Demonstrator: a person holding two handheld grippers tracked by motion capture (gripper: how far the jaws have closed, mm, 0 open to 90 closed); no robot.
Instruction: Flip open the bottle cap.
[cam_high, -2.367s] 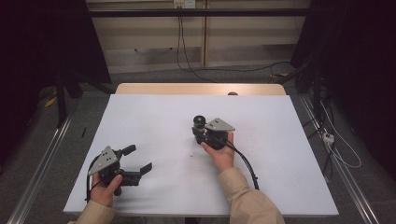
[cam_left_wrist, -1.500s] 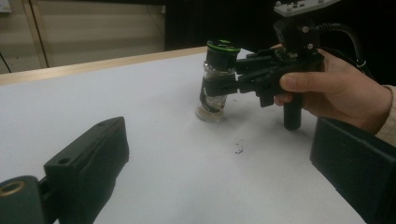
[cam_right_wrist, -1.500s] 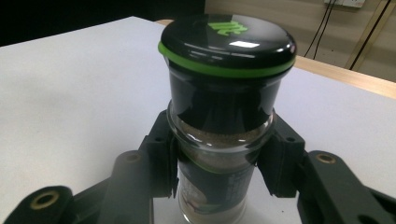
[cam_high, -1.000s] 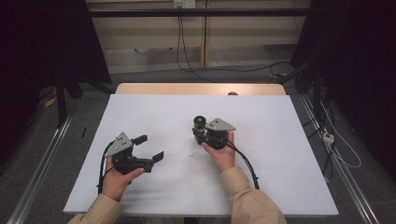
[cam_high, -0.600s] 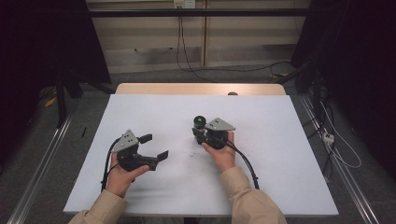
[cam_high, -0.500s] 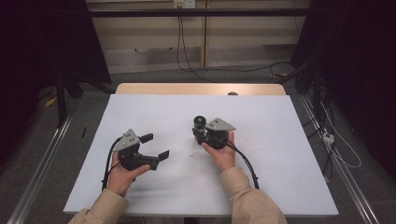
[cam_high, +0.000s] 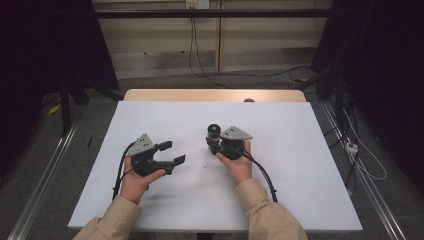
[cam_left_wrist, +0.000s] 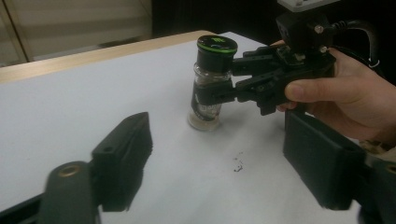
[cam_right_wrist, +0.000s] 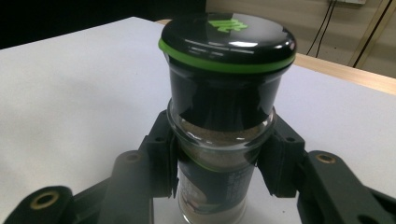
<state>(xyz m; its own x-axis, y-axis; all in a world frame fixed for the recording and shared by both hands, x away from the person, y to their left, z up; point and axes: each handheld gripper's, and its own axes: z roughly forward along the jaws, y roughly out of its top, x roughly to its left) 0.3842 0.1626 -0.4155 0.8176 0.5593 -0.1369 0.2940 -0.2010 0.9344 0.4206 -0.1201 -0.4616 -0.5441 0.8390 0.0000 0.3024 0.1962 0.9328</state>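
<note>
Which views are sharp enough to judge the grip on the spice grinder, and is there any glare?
Right gripper view: spice grinder sharp, glare streaks on its black cap. Left gripper view: slightly soft, near jaws blurred. High view: dim surroundings, evenly lit white table.

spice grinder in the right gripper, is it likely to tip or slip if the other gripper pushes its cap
The spice grinder looks tall and narrow with a broad black cap, so unheld it would probably tip easily. Its glass body seems smooth, perhaps slippery and breakable. The right gripper clamps its middle, which likely steadies it.

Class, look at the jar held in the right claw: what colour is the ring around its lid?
Bright green, around a black lid; the right gripper view shows it best.
</note>
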